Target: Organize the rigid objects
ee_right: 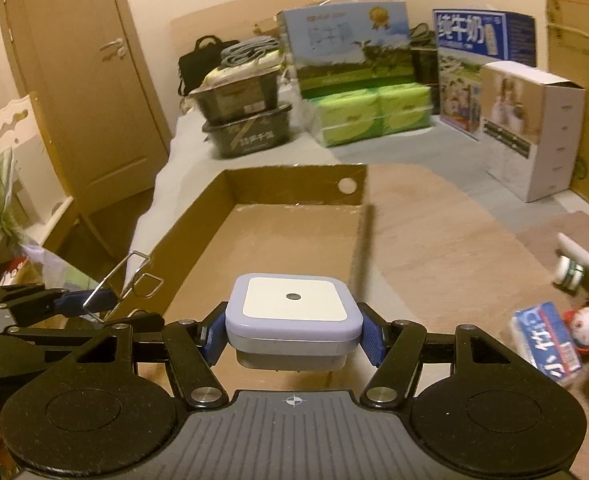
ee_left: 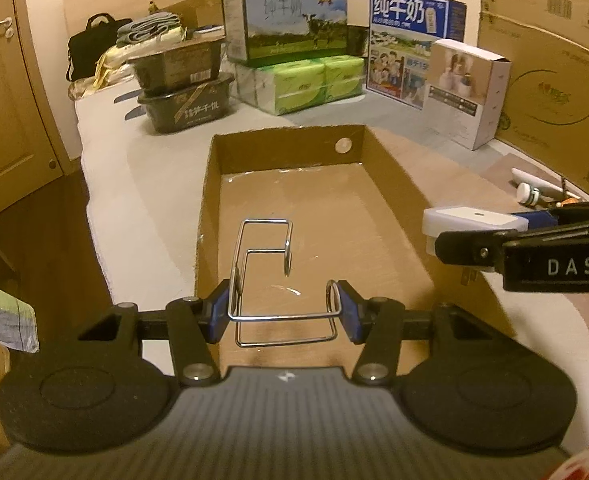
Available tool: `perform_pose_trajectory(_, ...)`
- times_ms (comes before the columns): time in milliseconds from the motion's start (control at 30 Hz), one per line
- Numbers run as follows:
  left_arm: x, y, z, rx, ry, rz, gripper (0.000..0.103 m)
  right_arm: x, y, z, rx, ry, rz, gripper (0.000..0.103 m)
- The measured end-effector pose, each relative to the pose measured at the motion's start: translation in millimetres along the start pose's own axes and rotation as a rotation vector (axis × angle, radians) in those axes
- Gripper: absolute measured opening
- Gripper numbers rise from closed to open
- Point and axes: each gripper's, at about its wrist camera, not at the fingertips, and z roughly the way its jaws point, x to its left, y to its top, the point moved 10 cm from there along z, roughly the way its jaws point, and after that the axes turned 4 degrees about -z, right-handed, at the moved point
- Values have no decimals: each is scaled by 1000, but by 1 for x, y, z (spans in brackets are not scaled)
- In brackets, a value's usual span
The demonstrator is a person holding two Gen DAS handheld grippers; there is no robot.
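Carrying: 2 items toward the cardboard box [ee_left: 214,184] for dropping in
Left gripper [ee_left: 284,312]: pinching wire rack [ee_left: 266,248]
Right gripper [ee_right: 294,332]: clamping white night light [ee_right: 294,304]

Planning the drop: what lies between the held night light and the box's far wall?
Only bare box floor between night light and far wall, per the right wrist view.

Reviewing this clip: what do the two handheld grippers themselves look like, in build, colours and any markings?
Both match: the left gripper and right gripper have black linkage arms with silver pivot bolts, blue pads on the jaws, round black discs either side, and a ribbed grey body with a small white crosshair mark. White letters "DAS" show on the right one's side.
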Motion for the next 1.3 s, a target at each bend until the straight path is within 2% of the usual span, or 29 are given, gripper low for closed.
perform_pose_trajectory(67, 5, -2, 3, 2, 11, -8, 60, 2, -1, 5, 8, 6, 0, 65)
perform_pose_trajectory(100, 7, -2, 4, -2, 16, -11, 71, 3, -2, 8, 12, 11, 2, 65)
perform_pose_trajectory(133, 9, -2, 3, -8, 22, -13, 76, 4, -3, 10, 18, 19, 4, 65)
perform_pose_trajectory(267, 14, -2, -1, -13, 23, -34, 76, 3, -8, 14, 31, 27, 15, 66)
perform_pose_trajectory(333, 15, -2, -5, -18, 26, -37, 77, -1, -7, 9, 16, 11, 21, 76)
perform_pose_trajectory(400, 13, -2, -9, -19, 26, -38, 77, -6, -5, 1, -6, 1, 37, 81)
perform_pose_trajectory(567, 7, -6, -24, -26, 18, -46, 77, -15, -4, -24, -27, -44, 56, 83)
perform_pose_trajectory(900, -33, -12, -49, -36, -32, -53, 79, -45, -28, -78, -26, -159, 105, 84)
perform_pose_trajectory(1067, -64, -11, -59, -56, -71, -36, 86, -61, -40, -105, -41, -214, 119, 84)
perform_pose_trajectory(1200, -93, -8, -63, -69, -112, -10, 97, -82, -51, -128, -49, -262, 138, 84)
perform_pose_trajectory(1300, -116, -6, -64, -76, -142, 12, 101, -101, -59, -145, -58, -299, 168, 85)
